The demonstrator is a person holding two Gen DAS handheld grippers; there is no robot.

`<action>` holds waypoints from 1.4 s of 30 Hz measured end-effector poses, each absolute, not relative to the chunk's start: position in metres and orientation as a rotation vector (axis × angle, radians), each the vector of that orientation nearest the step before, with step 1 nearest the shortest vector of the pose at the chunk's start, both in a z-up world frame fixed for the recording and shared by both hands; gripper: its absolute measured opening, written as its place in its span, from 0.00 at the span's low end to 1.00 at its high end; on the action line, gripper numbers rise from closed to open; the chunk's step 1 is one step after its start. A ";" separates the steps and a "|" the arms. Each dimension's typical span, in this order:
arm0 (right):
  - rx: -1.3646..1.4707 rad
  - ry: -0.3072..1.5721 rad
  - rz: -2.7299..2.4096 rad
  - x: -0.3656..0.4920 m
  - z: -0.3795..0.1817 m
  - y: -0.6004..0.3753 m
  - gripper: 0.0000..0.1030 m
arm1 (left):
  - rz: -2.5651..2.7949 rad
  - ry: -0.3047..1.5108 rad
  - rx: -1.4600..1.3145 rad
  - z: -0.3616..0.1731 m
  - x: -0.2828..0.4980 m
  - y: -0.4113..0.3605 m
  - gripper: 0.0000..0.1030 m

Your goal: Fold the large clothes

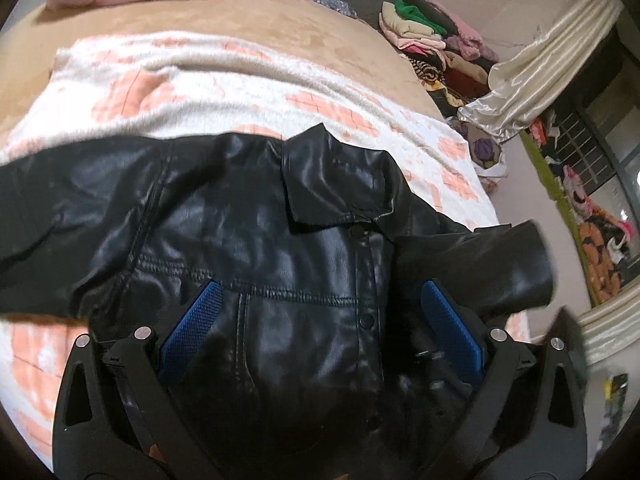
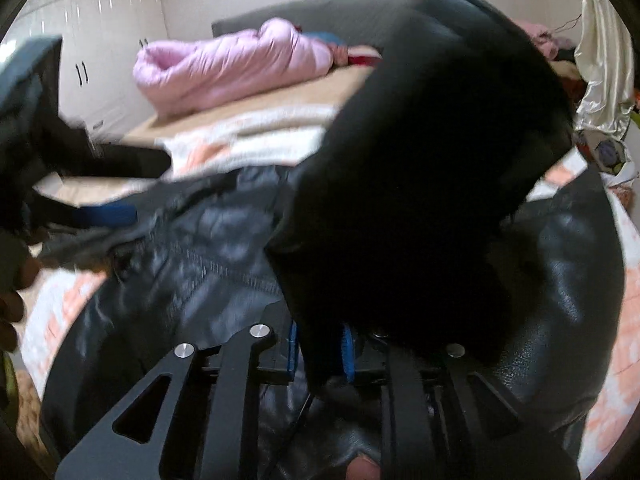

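The black jacket (image 1: 248,248), spread mid-frame on the bed (image 1: 200,28), is judged heavy, limp and slick, best taken at seams; the left claw (image 1: 320,320) is held wide and empty, while the sleeve (image 2: 420,160) is narrowly pinched by the right claw (image 2: 320,350).

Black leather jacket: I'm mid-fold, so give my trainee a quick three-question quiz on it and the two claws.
1. True or false: the left claw is shut on the jacket.
2. Pick one: what sits between the right claw's pads? A) black sleeve B) a white towel C) nothing
3. One word: what colour is the puffy quilt behind the jacket?

Key: 1 false, its pads stand wide apart; 2 A; 3 pink.
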State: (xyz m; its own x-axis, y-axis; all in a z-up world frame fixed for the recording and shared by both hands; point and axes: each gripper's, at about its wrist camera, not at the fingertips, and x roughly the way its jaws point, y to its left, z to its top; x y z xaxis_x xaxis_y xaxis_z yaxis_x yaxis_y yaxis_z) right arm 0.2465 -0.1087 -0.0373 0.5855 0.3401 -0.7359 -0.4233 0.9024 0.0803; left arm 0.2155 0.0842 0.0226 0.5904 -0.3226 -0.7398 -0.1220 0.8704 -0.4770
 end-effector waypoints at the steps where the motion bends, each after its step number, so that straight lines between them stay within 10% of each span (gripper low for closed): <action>1: -0.105 0.851 0.456 0.245 -0.044 -0.111 0.30 | -0.129 0.942 -0.537 0.021 0.214 0.086 0.91; 4: -0.119 0.871 0.473 0.236 -0.055 -0.109 0.62 | -0.129 0.943 -0.560 0.018 0.210 0.090 0.91; 10: -0.114 0.831 0.533 0.208 -0.046 -0.110 0.84 | -0.139 0.947 -0.603 0.010 0.204 0.098 0.91; 26: 0.042 0.732 0.452 0.165 0.000 -0.182 0.86 | -0.158 1.019 -0.745 -0.040 0.229 0.101 0.88; 37: 0.116 0.697 0.344 0.158 0.011 -0.233 0.86 | -0.088 1.011 -0.595 -0.040 0.240 0.077 0.12; 42: 0.143 0.684 0.291 0.157 0.013 -0.248 0.86 | -0.221 0.898 -0.566 0.011 0.225 0.055 0.00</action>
